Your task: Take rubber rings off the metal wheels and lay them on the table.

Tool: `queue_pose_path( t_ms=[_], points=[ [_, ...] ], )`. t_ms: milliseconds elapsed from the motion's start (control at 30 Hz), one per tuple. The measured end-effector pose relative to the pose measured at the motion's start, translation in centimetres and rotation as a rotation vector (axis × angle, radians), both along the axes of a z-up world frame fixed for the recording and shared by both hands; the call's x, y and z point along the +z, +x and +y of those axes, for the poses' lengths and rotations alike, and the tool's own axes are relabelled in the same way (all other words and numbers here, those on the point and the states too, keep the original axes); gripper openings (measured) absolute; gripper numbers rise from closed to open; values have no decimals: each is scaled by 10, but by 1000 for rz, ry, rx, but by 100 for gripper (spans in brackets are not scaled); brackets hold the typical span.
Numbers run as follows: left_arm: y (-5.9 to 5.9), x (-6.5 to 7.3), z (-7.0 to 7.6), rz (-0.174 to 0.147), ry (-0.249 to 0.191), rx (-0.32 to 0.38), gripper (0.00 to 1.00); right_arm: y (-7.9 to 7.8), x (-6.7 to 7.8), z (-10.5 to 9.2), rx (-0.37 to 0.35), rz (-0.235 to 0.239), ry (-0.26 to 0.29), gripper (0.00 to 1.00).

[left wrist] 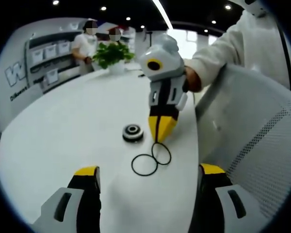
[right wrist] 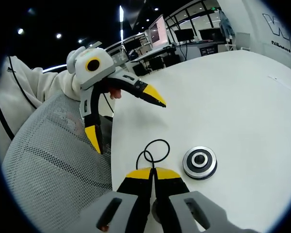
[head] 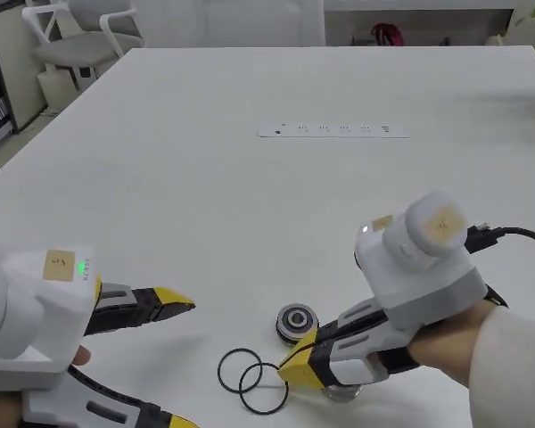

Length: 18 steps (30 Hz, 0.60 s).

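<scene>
Left gripper (head: 180,361) at the near left of the counter (head: 250,205), jaws spread wide, holding nothing. It points toward the work, probably on standby for the next wheel. Next, two black rubber rings flat on the counter close to the near edge, overlapping: first ring (head: 241,370) to the left, second ring (head: 265,388) partly across it and nearer. Likely grouped there as the drop spot. Metal wheel (head: 296,321) lies flat just past the rings, apart from them and touched by neither gripper; can't tell if it has rubber left on it. Right gripper (head: 290,367) comes in low from the right, jaws clenched. Its yellow tip is on the right edge of the second ring and seems to pinch it, looks like it is laying it down. Something pale sits under the right gripper body, too hidden to name.
</scene>
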<state>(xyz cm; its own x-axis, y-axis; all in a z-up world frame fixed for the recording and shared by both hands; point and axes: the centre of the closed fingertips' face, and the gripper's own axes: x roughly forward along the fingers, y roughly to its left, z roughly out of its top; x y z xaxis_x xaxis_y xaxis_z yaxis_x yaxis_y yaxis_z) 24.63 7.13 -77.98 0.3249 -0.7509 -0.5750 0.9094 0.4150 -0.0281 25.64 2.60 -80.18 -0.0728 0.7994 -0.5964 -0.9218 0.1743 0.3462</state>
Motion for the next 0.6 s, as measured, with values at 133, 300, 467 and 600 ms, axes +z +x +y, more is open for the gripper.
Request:
queue_pose_path(
  t_ms=[133,300,467,600],
  points=[
    [0,0,-1,1,1,0,84,1,-1,-1,-6,-1,-2,0],
    [0,0,0,0,6,0,84,4,0,-2,-11,-14,0,0],
    [-1,2,-1,-5,8,3,84,9,3,-5,-24,-35,-4,6],
    [-2,2,-2,-7,12,-2,84,15,10,-9,-48,-42,11,7]
  ],
)
